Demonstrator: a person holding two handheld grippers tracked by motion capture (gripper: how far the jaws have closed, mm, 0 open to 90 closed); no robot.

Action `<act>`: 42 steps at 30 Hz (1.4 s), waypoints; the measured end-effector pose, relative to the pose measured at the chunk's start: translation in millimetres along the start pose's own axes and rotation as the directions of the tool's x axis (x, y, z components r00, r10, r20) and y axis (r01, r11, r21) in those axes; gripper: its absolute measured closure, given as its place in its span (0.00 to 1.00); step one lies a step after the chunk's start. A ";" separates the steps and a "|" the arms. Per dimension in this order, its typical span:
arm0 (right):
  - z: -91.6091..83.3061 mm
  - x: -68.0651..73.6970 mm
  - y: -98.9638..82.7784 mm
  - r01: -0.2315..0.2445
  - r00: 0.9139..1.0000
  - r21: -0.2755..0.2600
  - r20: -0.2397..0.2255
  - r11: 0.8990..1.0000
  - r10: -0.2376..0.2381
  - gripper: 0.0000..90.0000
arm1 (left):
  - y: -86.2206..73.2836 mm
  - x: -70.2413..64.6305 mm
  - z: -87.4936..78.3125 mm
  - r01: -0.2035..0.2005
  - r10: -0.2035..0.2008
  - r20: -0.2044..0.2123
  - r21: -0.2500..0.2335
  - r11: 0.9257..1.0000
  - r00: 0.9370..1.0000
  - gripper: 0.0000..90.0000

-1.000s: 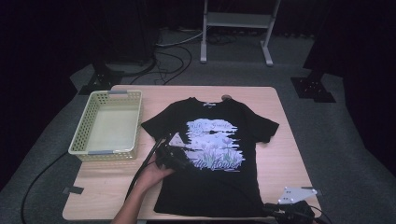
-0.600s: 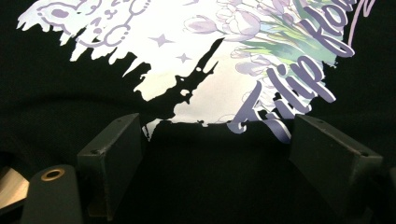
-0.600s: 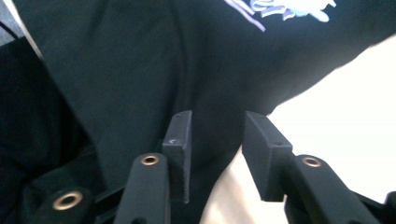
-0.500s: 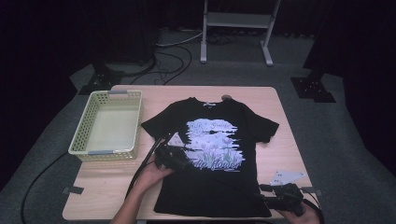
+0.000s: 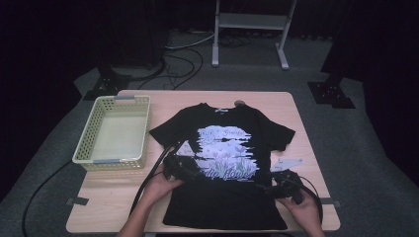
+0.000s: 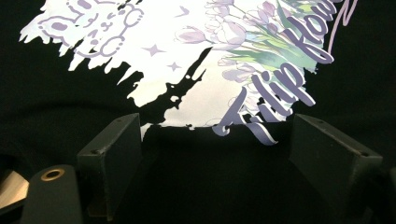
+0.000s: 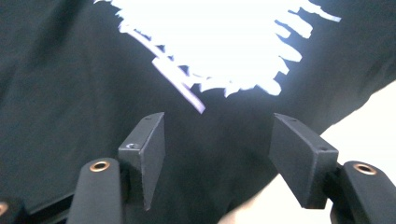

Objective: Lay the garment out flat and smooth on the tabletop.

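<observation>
Between the right gripper's (image 7: 217,154) jaws, which have just been opening, lies only flat black T-shirt (image 5: 225,197) cloth at the shirt's right side, nothing pinched. Left gripper (image 6: 215,154) hangs wide, empty, over the print's lower edge. The shirt lies spread mid-table (image 5: 306,106), beside a basket (image 5: 84,148). Likely step: folding begins; next, both pinch fabric.

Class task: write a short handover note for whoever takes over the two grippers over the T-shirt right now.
Left gripper: open, low over the T-shirt at its left edge, nothing pinched.
Right gripper: jaws just been opening, nothing between them, at the shirt's right edge.
T-shirt lies flat, print up, on the table; yellow basket sits left of it, with nothing in it.
Done: shirt spread out.
Left: likely folding it, perhaps then into the basket.
</observation>
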State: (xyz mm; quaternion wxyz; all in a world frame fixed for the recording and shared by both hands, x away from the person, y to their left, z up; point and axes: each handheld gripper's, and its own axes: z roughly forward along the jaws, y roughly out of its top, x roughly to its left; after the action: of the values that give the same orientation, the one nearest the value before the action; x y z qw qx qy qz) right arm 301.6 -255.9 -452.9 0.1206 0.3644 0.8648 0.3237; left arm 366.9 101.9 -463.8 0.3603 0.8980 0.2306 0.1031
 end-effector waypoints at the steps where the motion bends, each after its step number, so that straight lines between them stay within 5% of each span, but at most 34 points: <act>1: 2.4 -2.4 3.9 0.003 1.000 -0.002 0.003 1.000 -0.003 0.37 | 0.0 0.0 0.0 0.000 0.000 0.000 0.000 1.000 1.000 0.19; 10: 29.6 -28.5 35.9 -0.018 1.000 0.039 0.001 0.999 0.018 0.33 | -5.9 3.8 8.8 0.025 -0.025 0.019 0.013 1.000 1.000 0.19; 18: 49.6 -40.1 38.6 -0.002 1.000 0.068 0.010 0.998 0.002 0.32 | -8.3 2.0 8.7 0.026 -0.026 0.006 -0.001 1.000 1.000 0.19; 31: 35.7 -52.8 20.8 0.025 1.000 0.056 0.002 0.998 -0.025 0.32 | -8.6 -6.0 6.9 0.040 -0.040 0.012 0.004 0.999 0.999 0.19; 42: 3.0 -53.4 -4.9 -0.026 1.000 -0.013 -0.007 1.000 0.026 0.21 | -17.1 -17.6 -25.4 0.028 -0.030 -0.030 -0.044 0.999 0.999 0.19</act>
State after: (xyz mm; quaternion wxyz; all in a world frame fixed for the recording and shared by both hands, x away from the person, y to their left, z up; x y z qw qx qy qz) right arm 337.9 -294.9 -459.8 0.1161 0.3736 0.8583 0.3319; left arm 336.8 119.3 -457.8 0.3775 0.8848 0.2470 0.1168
